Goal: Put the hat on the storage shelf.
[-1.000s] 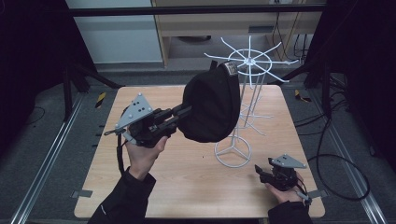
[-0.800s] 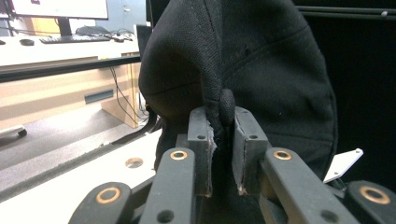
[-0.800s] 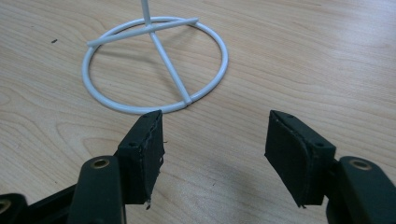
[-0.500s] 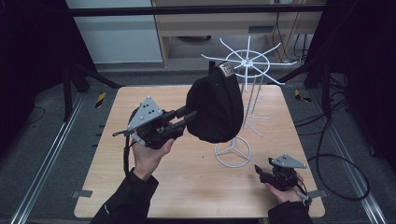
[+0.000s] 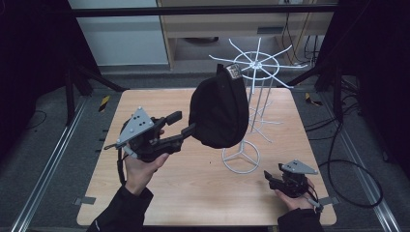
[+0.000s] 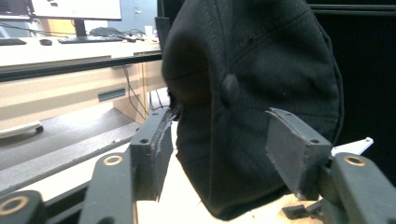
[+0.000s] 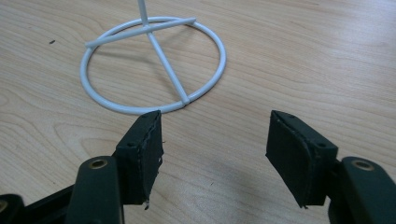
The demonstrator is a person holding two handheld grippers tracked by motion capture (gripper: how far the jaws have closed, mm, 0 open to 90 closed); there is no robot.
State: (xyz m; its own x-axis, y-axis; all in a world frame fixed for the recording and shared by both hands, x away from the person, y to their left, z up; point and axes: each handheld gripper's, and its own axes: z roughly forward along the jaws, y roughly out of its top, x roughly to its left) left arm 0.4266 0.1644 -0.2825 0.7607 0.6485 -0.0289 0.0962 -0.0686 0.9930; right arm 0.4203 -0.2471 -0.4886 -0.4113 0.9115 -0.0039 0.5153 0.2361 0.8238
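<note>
While the cap (image 5: 219, 112) hangs on the rack (image 5: 251, 96), we judge the hanging nearly done.
Left gripper (image 5: 186, 125) jaws stand apart beside it; right gripper (image 5: 270, 179) rests apart on the tabletop (image 5: 193, 188).

Left hand-held gripper (image 5: 181, 124) raised mid-air, jaws spread, right hand-held gripper (image 5: 271, 178) low, jaws apart

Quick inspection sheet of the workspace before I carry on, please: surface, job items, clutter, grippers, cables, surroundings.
Surface: wooden table, bare apart from the rack.
Job's things: black cap hanging on the white wire rack; rack's ring base flat on the table.
Clutter: nothing seen.
Grippers: left gripper open, jaws either side of the cap; right gripper open, low by the base.
Cables: one trails off the right gripper.
Surroundings: dark frame, grey floor.
</note>
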